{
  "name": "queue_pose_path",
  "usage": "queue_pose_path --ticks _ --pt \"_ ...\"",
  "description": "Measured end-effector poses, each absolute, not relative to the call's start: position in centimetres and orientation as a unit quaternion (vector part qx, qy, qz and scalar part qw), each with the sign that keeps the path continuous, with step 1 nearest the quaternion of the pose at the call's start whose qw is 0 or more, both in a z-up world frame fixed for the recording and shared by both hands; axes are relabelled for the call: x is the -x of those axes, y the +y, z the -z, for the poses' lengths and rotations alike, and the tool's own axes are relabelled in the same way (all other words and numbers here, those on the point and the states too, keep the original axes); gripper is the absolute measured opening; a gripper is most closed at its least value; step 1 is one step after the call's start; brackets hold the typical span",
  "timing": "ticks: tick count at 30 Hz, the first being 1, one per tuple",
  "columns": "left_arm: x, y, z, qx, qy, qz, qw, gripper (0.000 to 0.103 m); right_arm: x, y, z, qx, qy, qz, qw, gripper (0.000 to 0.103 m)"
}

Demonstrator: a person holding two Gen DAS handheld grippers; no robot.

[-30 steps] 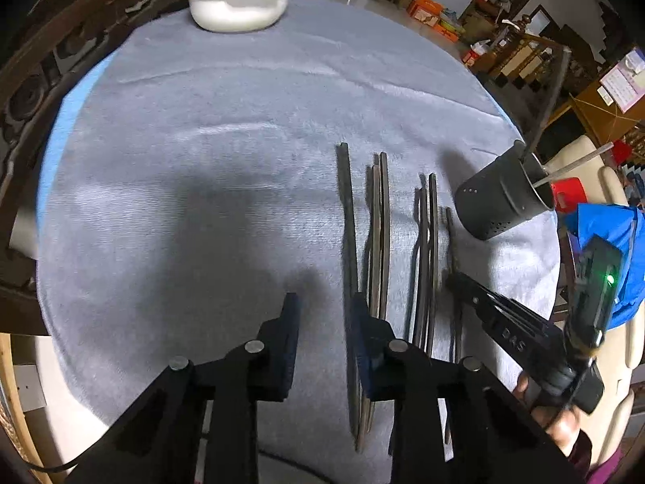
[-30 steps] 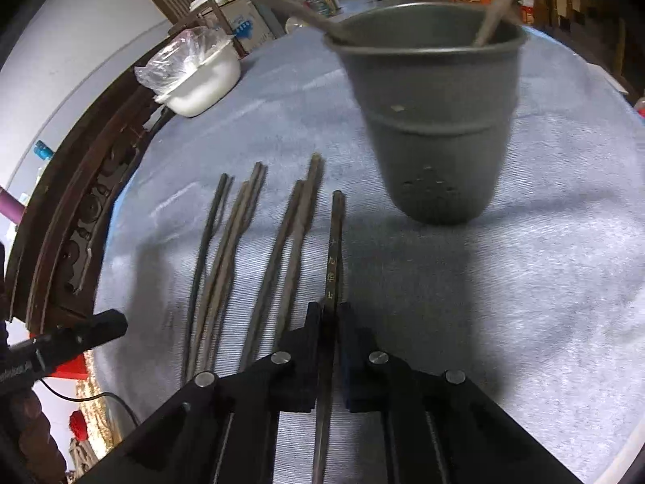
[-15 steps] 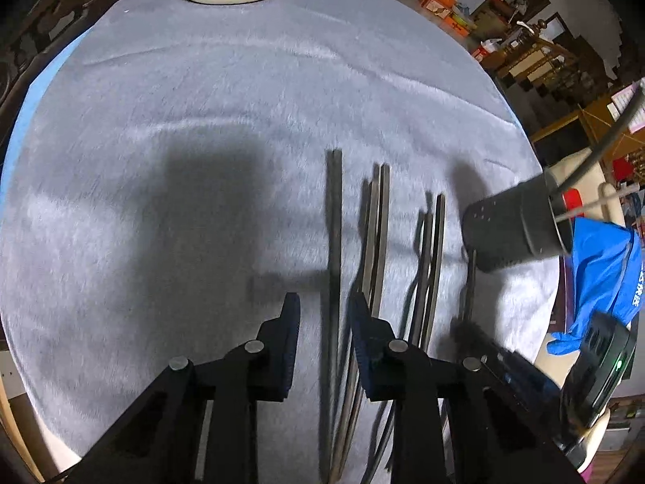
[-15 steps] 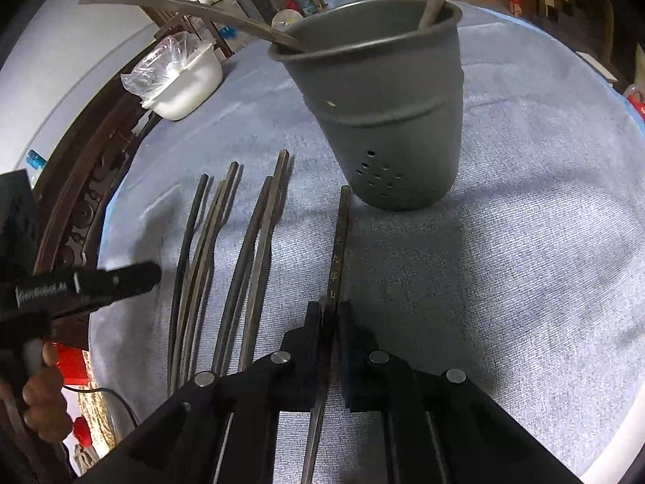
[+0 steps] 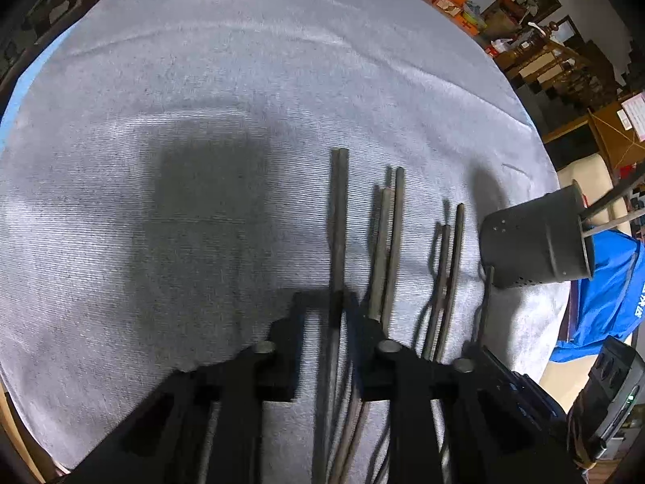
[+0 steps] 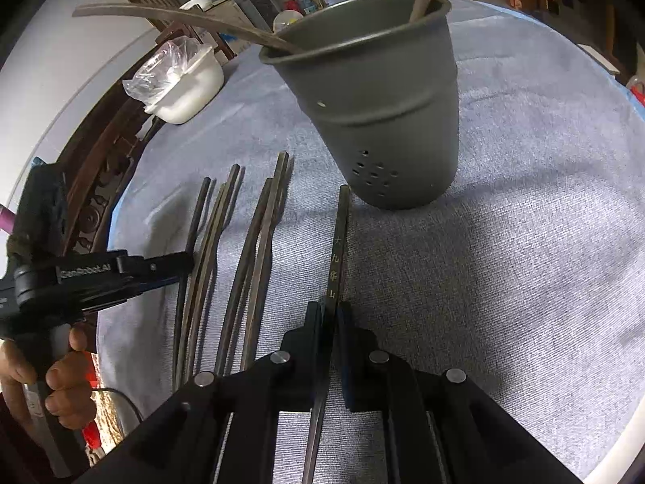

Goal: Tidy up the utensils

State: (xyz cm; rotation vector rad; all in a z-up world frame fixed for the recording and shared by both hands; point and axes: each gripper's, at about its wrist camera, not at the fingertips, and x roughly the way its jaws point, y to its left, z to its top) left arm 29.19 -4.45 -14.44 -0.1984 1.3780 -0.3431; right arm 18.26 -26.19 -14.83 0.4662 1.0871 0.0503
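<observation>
The left gripper has just closed on a chopstick; the right gripper clamps another.

Six dark chopsticks lay on the grey cloth. One grey perforated holder stood there with two utensils in it. There was one white bowl. Two grippers showed: the left gripper and the right gripper.
</observation>
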Motion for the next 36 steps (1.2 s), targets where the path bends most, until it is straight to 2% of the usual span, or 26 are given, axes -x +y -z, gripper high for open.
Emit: queue_pose_path --ticks 2,19,20,21,23,24,32,34,36 --pt "-29.1 -4.1 14.6 0.091 0.631 0.161 0.754 0.006 -18.2 -26.2 14.8 -0.220 0.512 -0.024 0.830 0.010" --pt "-25.2 -1.9 14.4 0.019 0.650 0.214 0.729 0.008 -19.1 -25.7 14.6 -0.209 0.545 -0.029 0.811 0.012" --pt "-25.4 -1.9 14.3 0.017 0.649 0.211 0.730 0.014 -19.3 -25.8 14.6 -0.218 0.548 -0.027 0.807 0.012" --pt "-25.6 -1.8 14.0 0.015 0.648 0.207 0.733 0.025 -19.5 -25.8 14.6 -0.222 0.549 -0.025 0.805 0.012" --pt "-26.2 -1.6 13.7 0.022 0.644 0.202 0.737 0.039 -19.9 -25.8 14.6 -0.222 0.551 -0.022 0.804 0.012" --pt "-26.5 -1.5 13.6 0.026 0.644 0.198 0.739 0.039 -20.1 -25.8 14.6 -0.219 0.552 -0.017 0.805 0.012" --pt "-27.5 -1.5 13.7 0.033 0.655 0.176 0.734 0.038 -21.9 -25.1 14.4 -0.197 0.548 0.027 0.813 0.012" --pt "-27.7 -1.9 13.8 0.029 0.653 0.171 0.737 0.033 -22.3 -25.4 14.5 -0.211 0.540 0.034 0.814 0.012" --pt "-28.2 -2.2 14.0 0.032 0.654 0.170 0.736 0.021 -22.5 -25.6 14.6 -0.210 0.535 0.036 0.818 0.010"
